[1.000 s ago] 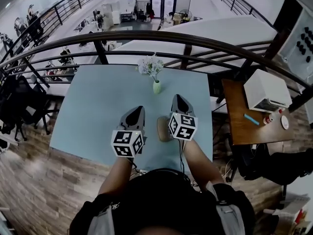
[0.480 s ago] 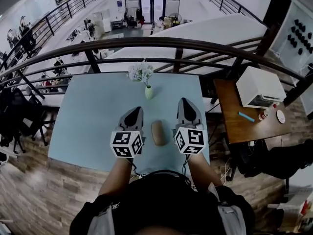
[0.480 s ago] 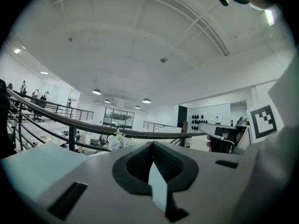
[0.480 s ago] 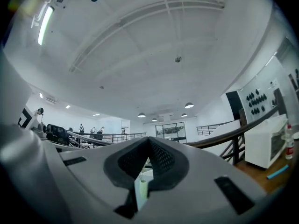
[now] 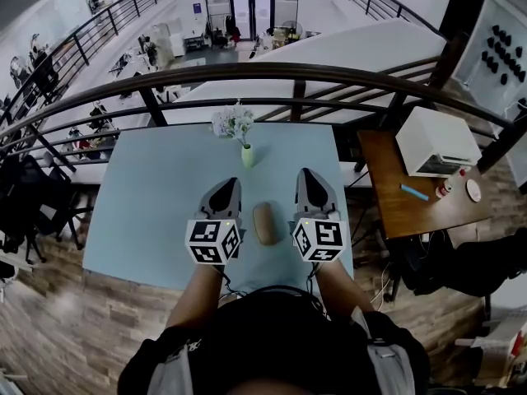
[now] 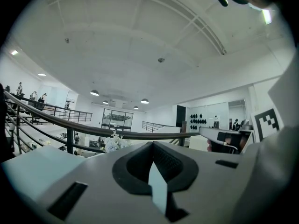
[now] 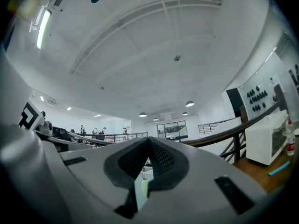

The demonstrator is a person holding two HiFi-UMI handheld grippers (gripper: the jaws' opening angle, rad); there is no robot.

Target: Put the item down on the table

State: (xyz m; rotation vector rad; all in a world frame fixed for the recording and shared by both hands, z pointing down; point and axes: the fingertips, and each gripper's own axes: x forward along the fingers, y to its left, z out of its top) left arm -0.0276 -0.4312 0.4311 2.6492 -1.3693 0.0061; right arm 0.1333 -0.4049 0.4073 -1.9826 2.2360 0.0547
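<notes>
Between my tongs: tan item [image 5: 265, 223] flat on the pale blue table [image 5: 148, 188] | left tongs [image 5: 229, 184], right tongs [image 5: 306, 174]: both closed, empty | ahead: flower vase [image 5: 247, 155], railing [image 5: 272, 71]

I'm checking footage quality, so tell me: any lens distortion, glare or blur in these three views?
Head view: strong fisheye, the railing bows into an arc; the table is evenly lit and sharp. Left gripper view: dark round vignette, a lamp flares at top right. Right gripper view: same vignette, a strip light glares at top left.
</notes>
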